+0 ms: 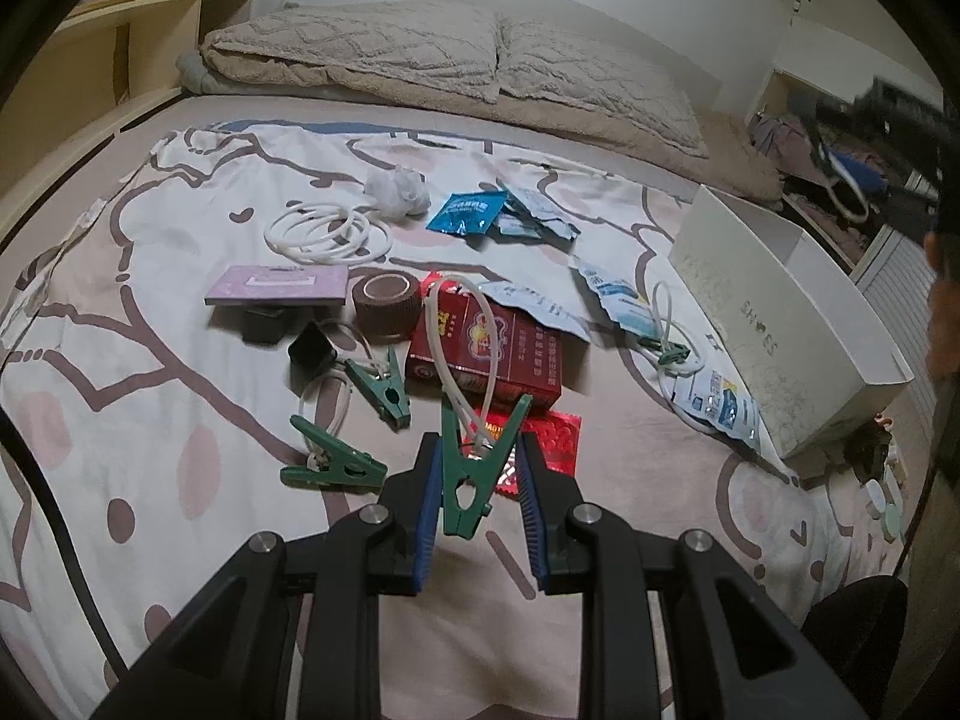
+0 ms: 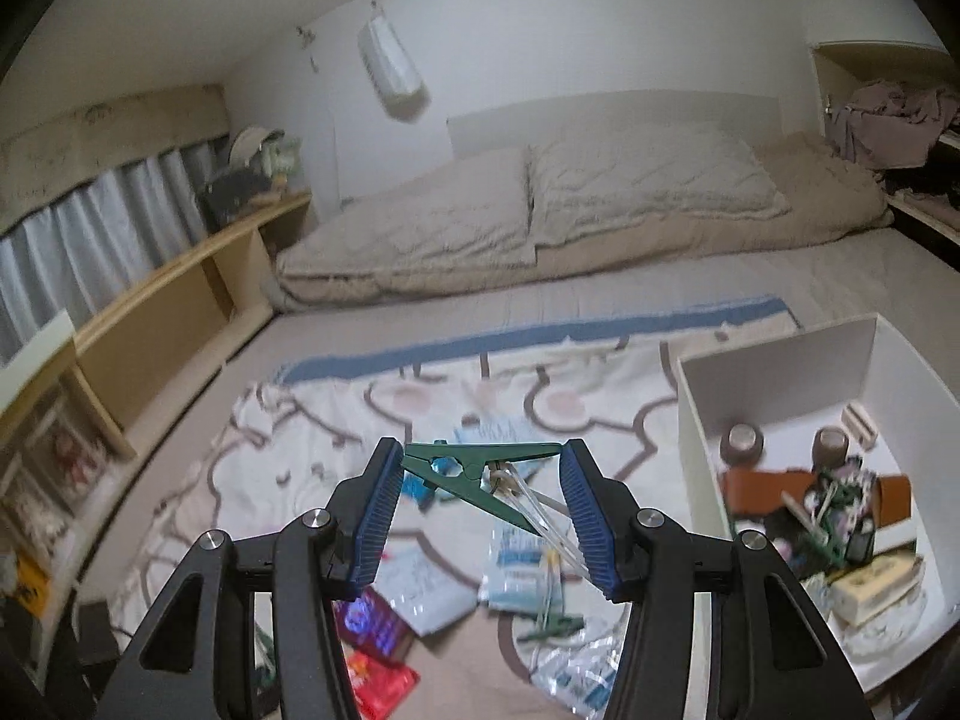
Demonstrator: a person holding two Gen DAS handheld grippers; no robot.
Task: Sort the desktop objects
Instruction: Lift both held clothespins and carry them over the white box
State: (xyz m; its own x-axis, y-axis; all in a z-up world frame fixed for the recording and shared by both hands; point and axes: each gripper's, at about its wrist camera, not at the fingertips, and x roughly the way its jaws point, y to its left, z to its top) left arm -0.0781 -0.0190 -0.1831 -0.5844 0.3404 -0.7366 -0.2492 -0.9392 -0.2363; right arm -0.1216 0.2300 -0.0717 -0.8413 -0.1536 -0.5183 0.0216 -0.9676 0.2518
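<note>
Left wrist view: the left claw (image 1: 477,480) pinches a green clothes peg (image 1: 474,468) by its flat handles above the bed's near edge, a light, stiff, springy thing whose soft white loop (image 1: 462,348) dangles loose.

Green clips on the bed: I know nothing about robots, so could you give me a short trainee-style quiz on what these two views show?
1. True or false: the left hand-held gripper is shut on a green clip.
2. What does the right hand-held gripper hold? A: a red packet. B: a second green clip. C: nothing.
3. Fill in: the white box is ____ (empty / partly filled).

Key: 1 true; 2 B; 3 partly filled.
</note>
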